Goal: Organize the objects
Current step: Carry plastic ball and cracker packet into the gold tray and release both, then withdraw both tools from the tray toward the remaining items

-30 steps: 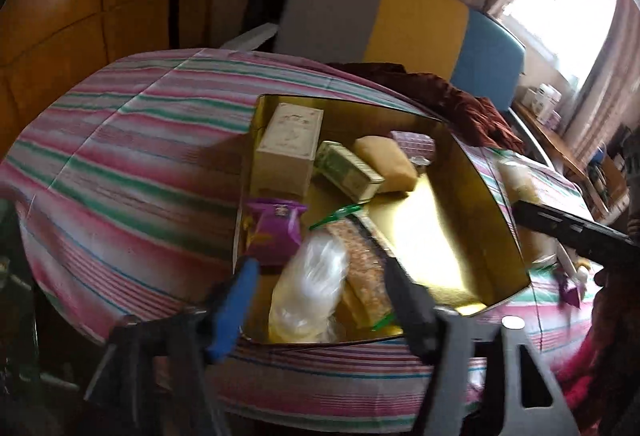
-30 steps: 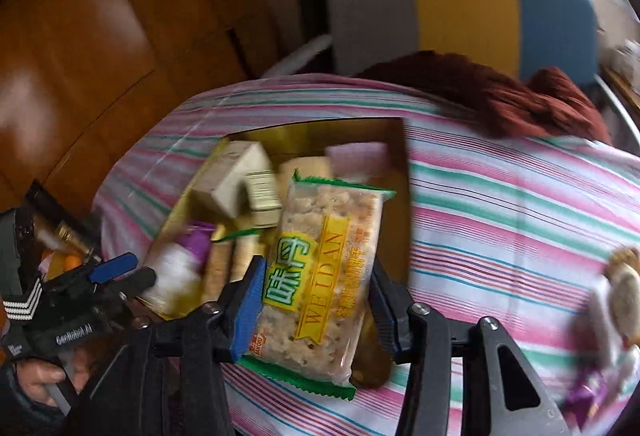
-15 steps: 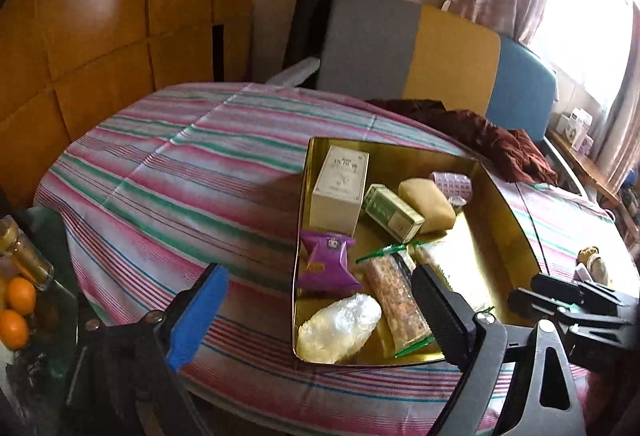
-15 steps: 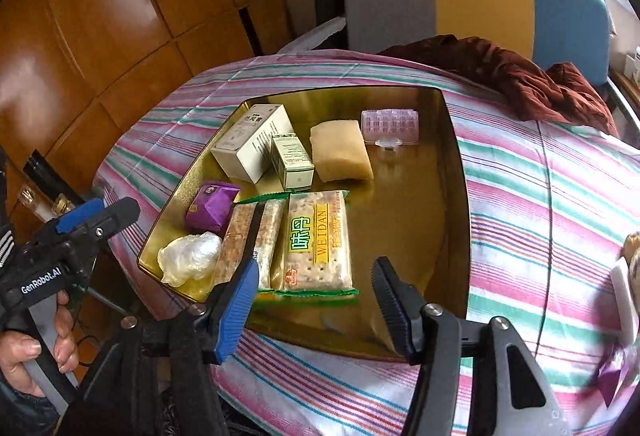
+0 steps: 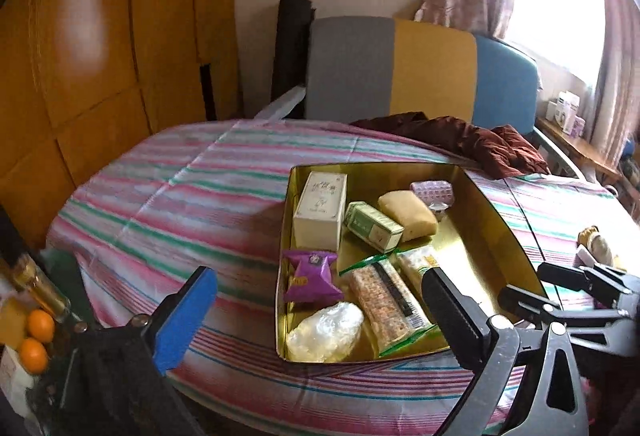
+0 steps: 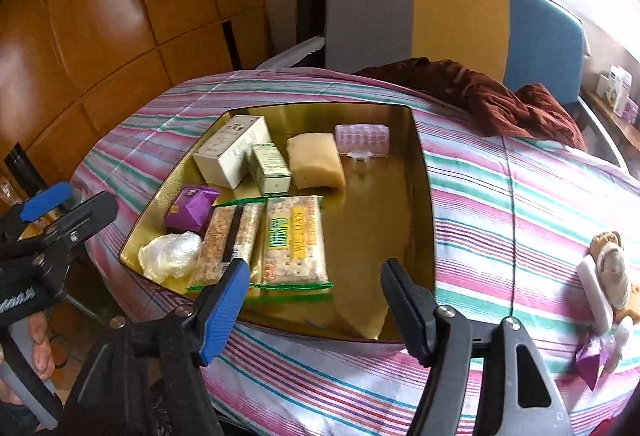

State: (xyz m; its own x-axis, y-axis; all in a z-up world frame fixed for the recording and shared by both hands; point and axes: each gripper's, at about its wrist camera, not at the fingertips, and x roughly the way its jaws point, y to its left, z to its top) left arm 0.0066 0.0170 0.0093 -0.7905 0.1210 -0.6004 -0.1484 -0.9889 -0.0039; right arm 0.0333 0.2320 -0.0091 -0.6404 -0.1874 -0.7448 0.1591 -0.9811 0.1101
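Two tools hang spread wide and empty at the bottom of their frames: the left tool (image 5: 316, 316) above the near edge of the striped tabletop (image 5: 192, 204), the right tool (image 6: 314, 302) over the near rim of a gold tray (image 6: 424, 196) that sits at the centre of both views. Nearest inside the tray, at its lower left corner, lies a clear plastic wad (image 6: 170, 254), with a purple packet (image 6: 192, 208) just behind it. Beside these, two cracker packs lie side by side: a brown-toned pack (image 6: 230, 242) with a dark stripe and a green-edged pack (image 6: 294, 240) printed with yellow lettering. Farther back, a white box (image 6: 232, 150) and a small green box (image 6: 270, 168) stand close together, next to a tan sponge-like block (image 6: 316, 160). A pink roller (image 6: 362, 140) rests near the tray's far wall. The tray's right half shows bare gold metal. At the right edge of the right wrist view, outside the tray, a small plush toy (image 6: 612, 268), a white bar (image 6: 596, 292) and another purple packet (image 6: 592, 360) lie on the cloth. Beyond the tabletop, a dark red garment (image 6: 500, 100) is heaped before a grey, yellow and blue chair (image 6: 452, 12). Oranges (image 5: 38, 340) show at the lower left of the left wrist view.
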